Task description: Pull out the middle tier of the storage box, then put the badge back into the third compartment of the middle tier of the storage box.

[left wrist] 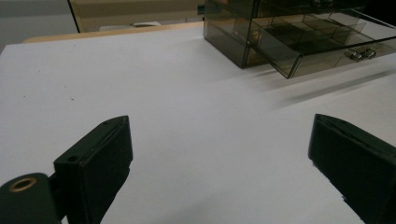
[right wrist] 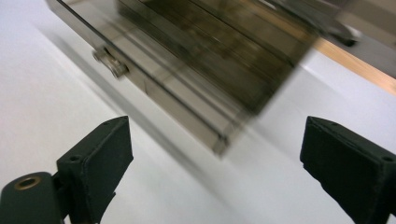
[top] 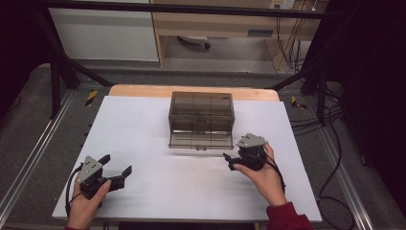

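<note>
The right gripper (top: 235,161) has its fingers (right wrist: 95,161) released, spread wide with nothing between them; bare white bench shows in the gap. It sits in the person's right hand (top: 262,173) at about four o'clock on the bench (top: 143,124), just off the front right corner of the open drawer (top: 201,139), near it but not touching. In the right gripper view the drawer's smoky front panel and its small metal knob (right wrist: 111,64) lie just ahead, tilted and blurred.

The left gripper (top: 117,171) also has its fingers (left wrist: 98,161) released and empty, standing wide apart. It is held in the left hand (top: 88,203) at about eight o'clock on the bench, well apart from the box, and points toward two o'clock.

The smoky see-through drawer box (top: 201,111) stands at twelve o'clock, near the far edge of the bench. Its bottom drawer is pulled out toward the person, the upper part shut. The left gripper view shows the drawer's inside split into small compartments (left wrist: 299,32), with the knob on its front.
</note>
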Tool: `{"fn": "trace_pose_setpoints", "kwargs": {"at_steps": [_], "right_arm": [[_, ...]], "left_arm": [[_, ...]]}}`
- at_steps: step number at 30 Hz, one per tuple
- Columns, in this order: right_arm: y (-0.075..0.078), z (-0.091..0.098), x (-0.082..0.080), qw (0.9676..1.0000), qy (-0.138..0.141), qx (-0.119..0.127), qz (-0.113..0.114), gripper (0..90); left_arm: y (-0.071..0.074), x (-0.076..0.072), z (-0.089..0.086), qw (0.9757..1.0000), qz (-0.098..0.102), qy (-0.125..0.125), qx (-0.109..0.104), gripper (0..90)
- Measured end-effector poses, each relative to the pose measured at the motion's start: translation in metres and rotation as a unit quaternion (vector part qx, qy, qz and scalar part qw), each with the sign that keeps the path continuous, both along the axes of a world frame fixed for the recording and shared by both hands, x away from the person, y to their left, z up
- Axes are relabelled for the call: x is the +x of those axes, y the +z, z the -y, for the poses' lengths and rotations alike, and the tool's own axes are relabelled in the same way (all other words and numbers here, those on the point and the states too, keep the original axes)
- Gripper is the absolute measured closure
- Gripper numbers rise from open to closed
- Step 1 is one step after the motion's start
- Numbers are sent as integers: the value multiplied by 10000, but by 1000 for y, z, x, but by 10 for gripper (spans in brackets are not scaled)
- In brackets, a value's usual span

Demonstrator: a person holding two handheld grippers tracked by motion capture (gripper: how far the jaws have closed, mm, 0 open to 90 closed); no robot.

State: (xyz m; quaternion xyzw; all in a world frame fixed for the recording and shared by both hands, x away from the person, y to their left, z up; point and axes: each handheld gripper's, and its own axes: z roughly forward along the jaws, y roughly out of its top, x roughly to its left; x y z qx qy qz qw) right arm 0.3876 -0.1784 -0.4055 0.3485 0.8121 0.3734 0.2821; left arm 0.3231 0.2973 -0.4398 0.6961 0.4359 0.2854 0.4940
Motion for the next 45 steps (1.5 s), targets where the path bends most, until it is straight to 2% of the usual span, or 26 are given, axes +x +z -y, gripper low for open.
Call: {"fn": "trace_pose_setpoints", "kwargs": {"at_steps": [1,3,6,8,10,12,16,19,24,32,35,37,39,45], "right_arm": [[-4,5,-7,9999,-95,91,14,91],[-12,13,-18,9995,-288,84,80,88],[-20,25,-30,9980,-565,277,28,78],[-26,32,-39,9972,-716,235,25,75],[-30,37,-42,9967,-756,269,-111,61],[-30,41,-44,9964,-760,357,-136,67],[-33,43,-41,9950,-911,379,-171,67],[-37,42,-39,9954,-883,244,-285,64],[-40,44,-37,9951,-865,264,-388,51],[-45,45,-35,9933,-880,277,-696,38],[-47,46,-35,9922,-903,305,-798,31],[-50,47,-33,9903,-914,327,-992,29],[-52,47,-32,9895,-895,339,-1082,31],[-54,46,-34,9907,-694,265,-1142,89]], "left_arm": [[0,0,0,10000,22,1,-5,64],[-1,1,1,10000,28,-12,12,64],[-1,1,4,10000,54,-63,31,64],[-1,1,5,9999,74,-81,52,62],[-1,1,5,9999,63,-76,59,62],[-1,1,5,9999,36,-74,97,61],[1,-1,3,10000,76,-55,22,60],[-1,1,2,10000,15,-16,26,60],[0,1,2,10000,33,-1,28,61],[-1,1,3,10000,12,-50,26,60],[0,1,4,10000,18,-54,15,60],[0,1,4,10000,15,-61,49,60],[0,0,3,10000,26,-61,56,60],[1,1,6,9999,62,-99,58,60]]}}
